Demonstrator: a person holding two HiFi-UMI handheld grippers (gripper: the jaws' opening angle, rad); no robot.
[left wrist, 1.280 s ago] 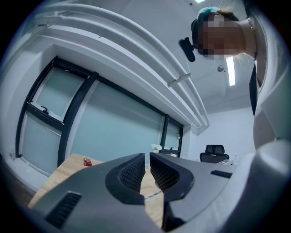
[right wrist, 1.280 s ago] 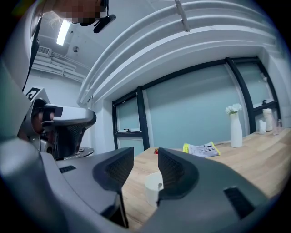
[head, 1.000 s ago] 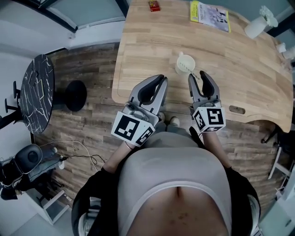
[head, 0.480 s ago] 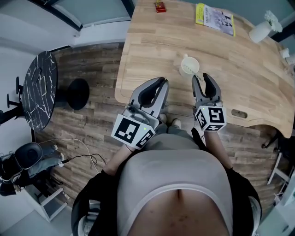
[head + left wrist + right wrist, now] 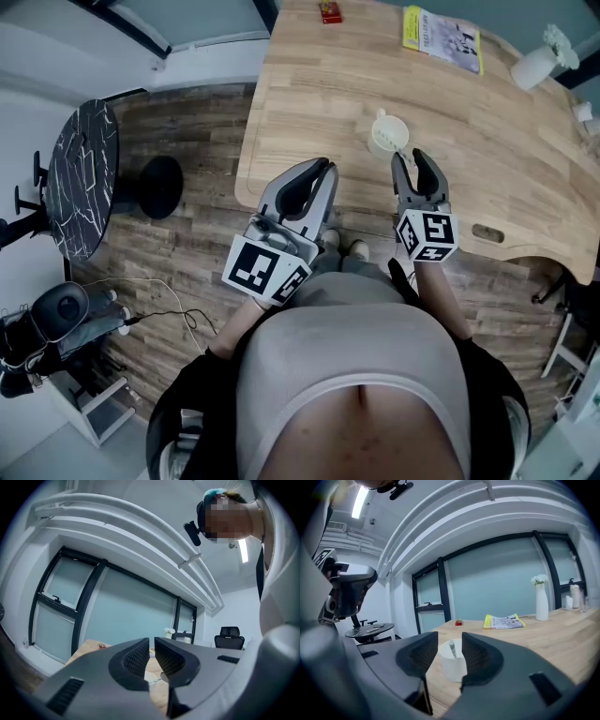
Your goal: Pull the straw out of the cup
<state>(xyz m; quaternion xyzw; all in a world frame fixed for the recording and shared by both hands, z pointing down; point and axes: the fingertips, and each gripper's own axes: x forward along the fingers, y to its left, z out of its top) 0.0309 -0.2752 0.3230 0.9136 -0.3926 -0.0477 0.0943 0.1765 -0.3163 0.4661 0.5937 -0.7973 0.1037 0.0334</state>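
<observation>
Barely nearer the cup [image 5: 387, 138] than before, my right tool [image 5: 411, 156] stands spread just short of it; left tool [image 5: 325, 165] pressed together.

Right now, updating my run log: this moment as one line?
left gripper: shut, empty | right gripper: open, just short of cup | straw: in cup

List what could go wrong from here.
Nothing braces the cup: the left gripper is shut and apart from it, so the straw could drag or tip it.
The right gripper has open jaws framing the whole cup; they may knock its rim and miss the thin straw.
</observation>
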